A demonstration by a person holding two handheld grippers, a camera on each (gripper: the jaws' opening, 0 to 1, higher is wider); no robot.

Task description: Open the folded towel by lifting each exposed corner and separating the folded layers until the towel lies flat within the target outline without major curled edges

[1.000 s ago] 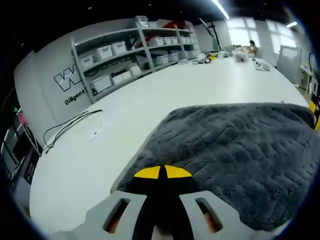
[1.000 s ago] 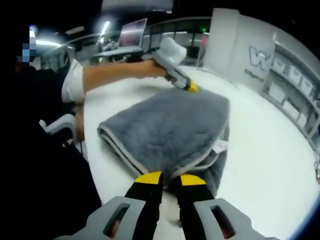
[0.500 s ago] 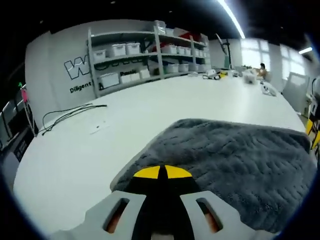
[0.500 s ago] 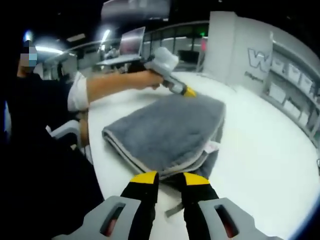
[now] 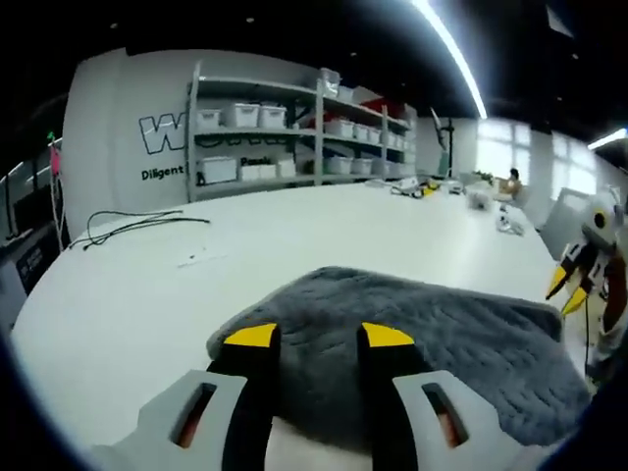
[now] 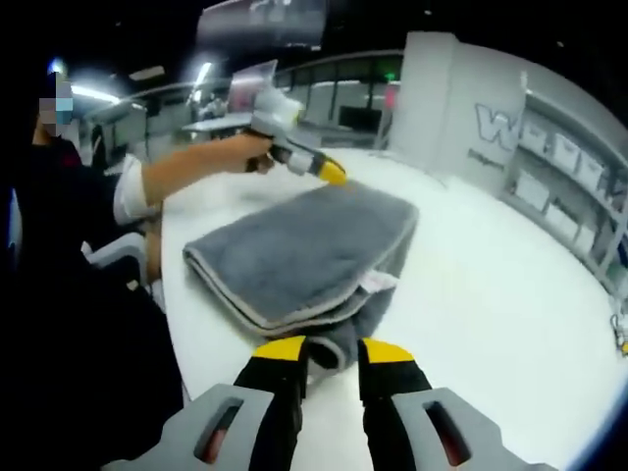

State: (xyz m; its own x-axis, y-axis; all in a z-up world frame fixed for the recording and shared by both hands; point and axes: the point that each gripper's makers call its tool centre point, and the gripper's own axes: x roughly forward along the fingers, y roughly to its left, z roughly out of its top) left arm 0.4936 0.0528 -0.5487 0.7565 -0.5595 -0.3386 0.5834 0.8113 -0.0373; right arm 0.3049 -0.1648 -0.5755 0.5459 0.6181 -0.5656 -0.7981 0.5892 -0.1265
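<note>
White table spans the middle of the left gripper view and the right half of the right gripper view; shelving unit with white bins stands against the wall at upper centre, a black cable lies on the table at left. Folded grey towel lies on the table at lower centre to lower right of the left gripper view, its near edge just behind the jaw tips; in the right gripper view the towel sits mid-frame, layers stacked, pale edging showing along the near fold. Left gripper, bottom centre: yellow-tipped jaws spread, towel pile visible in the gap, tips over the near corner; contact cannot be told. Right gripper, bottom centre: jaws spread apart, tips just beside the towel's near folded corner, nothing pinched. Left gripper also seen upper centre-left of the right gripper view, held by a person's hand, yellow tip at the towel's far edge. Right gripper's yellow tips appear at the far right edge of the left gripper view.
</note>
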